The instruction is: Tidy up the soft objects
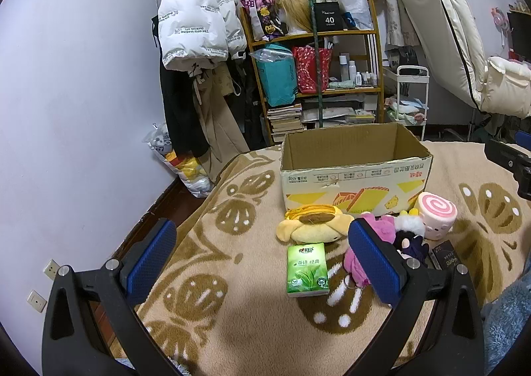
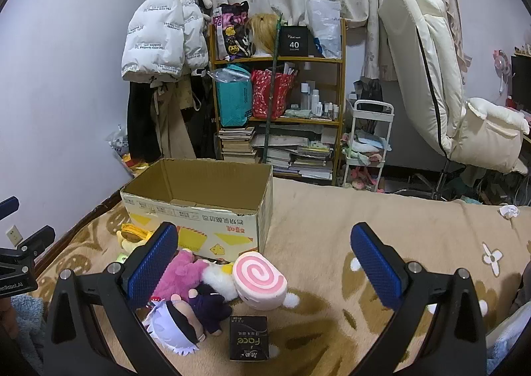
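Right wrist view: you are holding your right claw (image 2: 264, 254) spread, empty, directly over the pink swirl-roll plush (image 2: 259, 279) lying before the cardboard box (image 2: 195, 210); left claw (image 1: 262, 253), also spread, is hovering farther left.

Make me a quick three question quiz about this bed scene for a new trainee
1. True or false: the cardboard box already holds a plush toy.
2. Which lies nearest the left gripper: A) green tissue pack B) black packet C) swirl roll plush?
3. Fill in: both the left gripper and the right gripper are ____.

Key: 1 false, its visible inside is bare; 2 A; 3 open.
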The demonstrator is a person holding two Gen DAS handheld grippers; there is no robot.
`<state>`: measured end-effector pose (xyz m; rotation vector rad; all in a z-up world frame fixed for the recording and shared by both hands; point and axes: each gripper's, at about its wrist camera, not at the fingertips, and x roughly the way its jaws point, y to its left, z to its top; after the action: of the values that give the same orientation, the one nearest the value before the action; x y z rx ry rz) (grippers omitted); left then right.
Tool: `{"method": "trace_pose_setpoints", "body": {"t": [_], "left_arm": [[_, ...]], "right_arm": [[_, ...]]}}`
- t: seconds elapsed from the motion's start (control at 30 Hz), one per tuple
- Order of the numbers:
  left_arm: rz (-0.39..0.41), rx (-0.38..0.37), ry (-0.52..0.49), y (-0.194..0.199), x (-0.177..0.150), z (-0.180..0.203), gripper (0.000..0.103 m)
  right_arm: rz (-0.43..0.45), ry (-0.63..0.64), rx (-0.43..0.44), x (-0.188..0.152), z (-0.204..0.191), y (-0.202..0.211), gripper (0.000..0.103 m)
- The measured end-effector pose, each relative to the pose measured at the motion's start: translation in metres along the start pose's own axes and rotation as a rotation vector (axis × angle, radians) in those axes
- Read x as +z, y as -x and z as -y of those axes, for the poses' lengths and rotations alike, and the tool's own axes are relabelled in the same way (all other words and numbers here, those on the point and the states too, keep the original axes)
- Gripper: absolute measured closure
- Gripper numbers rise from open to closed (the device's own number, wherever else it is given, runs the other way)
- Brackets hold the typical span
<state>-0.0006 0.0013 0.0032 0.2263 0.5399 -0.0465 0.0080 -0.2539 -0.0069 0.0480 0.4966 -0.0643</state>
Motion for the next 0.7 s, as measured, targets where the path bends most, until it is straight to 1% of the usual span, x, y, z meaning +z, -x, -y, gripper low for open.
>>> {"method": "trace_pose_setpoints", "body": {"t": [0.7], "left_arm": [[0.000,0.001,0.001,0.0016,0.0020,-0.0027,0.001]], "right_arm": [[0.006,0.006,-0.005,-0.0001,-0.0052,0.0024,0.000]]}}
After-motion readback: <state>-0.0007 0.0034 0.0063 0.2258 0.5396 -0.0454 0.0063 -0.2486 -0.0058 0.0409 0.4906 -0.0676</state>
